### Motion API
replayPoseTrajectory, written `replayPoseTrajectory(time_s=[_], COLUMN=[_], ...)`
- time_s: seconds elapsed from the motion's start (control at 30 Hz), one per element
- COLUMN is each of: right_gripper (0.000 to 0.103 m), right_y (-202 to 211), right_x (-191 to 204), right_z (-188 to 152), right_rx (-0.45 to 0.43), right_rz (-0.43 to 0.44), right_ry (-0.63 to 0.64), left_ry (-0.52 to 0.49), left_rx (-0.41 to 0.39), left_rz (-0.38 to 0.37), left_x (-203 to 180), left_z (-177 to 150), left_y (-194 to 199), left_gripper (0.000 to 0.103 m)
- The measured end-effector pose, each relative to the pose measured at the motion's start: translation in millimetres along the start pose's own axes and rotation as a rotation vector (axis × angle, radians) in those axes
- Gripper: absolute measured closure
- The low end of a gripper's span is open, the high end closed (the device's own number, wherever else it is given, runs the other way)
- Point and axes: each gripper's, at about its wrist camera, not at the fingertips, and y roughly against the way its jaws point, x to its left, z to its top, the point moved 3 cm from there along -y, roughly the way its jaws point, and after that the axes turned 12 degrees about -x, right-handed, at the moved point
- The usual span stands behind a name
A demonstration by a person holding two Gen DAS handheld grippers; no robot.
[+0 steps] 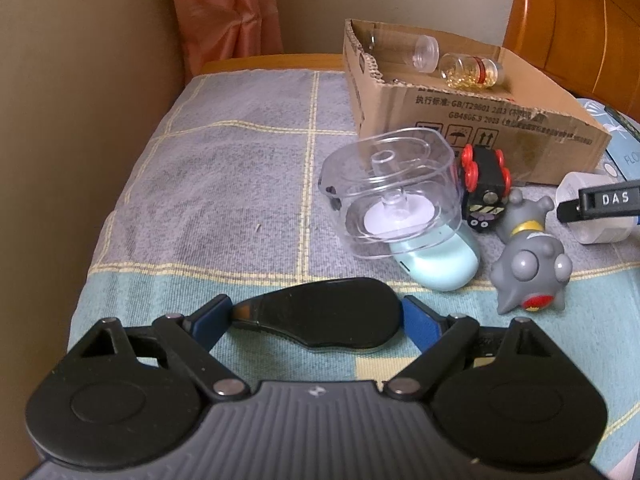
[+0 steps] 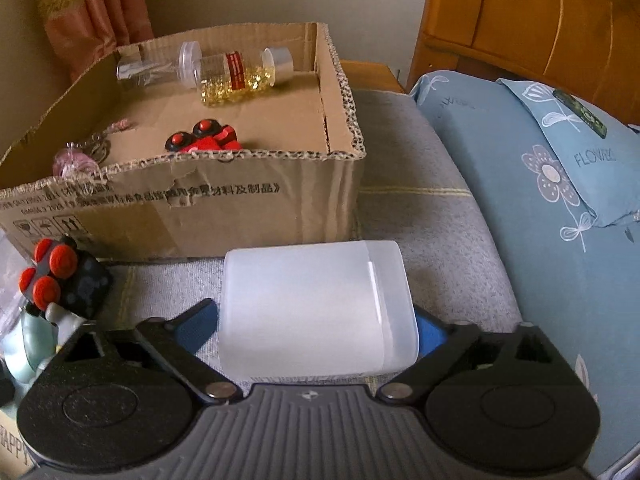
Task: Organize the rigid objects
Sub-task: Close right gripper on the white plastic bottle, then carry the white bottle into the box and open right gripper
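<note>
Between the left tool [image 1: 316, 322] fingers sits a flat black case [image 1: 320, 316], clamped from both sides for carrying. Right tool [image 2: 316, 328] grips a frosted white jar [image 2: 316, 308] lying sideways, its flanks pinched. Directly ahead of it, the cardboard box [image 2: 224, 208] on the bed stands open-topped, probably the destination; bottles already lie inside.

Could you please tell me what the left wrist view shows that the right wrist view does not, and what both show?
Only the left wrist view shows the grey toy figure, the clear plastic container and the left gripper around a black oval object. Only the right wrist view shows the red toy car inside the cardboard box and the floral pillow. Both show the box, the capsule bottle, the black toy with red wheels and the frosted white jar between the right gripper's fingers.
</note>
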Motion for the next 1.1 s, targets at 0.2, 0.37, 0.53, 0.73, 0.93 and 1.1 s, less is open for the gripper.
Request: replayPoseTrajectory(time_s=[0.2, 0.37, 0.53, 0.73, 0.93, 1.1], right_gripper=[0.017, 0.016, 0.017, 0.017, 0.017, 0.017], right_y=[6, 18, 30, 46, 64, 78], right_x=[-5, -9, -13, -17, -18, -14], right_z=[-3, -10, -17, -22, -16, -5], right_rx=[-0.007, -0.027, -0.021, -0.008, -0.010, -0.034], right_rz=[0.037, 0.137, 0.172, 0.225, 0.283, 0.314], right_ry=[0.036, 0.088, 0.142, 0.196, 0.229, 0.262], left_ry=[-0.011, -0.021, -0.049, -0.122, -0.149, -0.169], left_rx=[0.007, 0.004, 0.028, 0.044, 0.065, 0.057], left_rz=[-0.014, -0.082, -0.120, -0.145, -0.198, -0.251], left_x=[1, 3, 4, 5, 4, -3], left_z=[-1, -3, -3, 5, 20, 40], left_y=[3, 7, 13, 28, 45, 57], left_gripper=[0.014, 0.014, 0.014, 0.014, 0.014, 0.014])
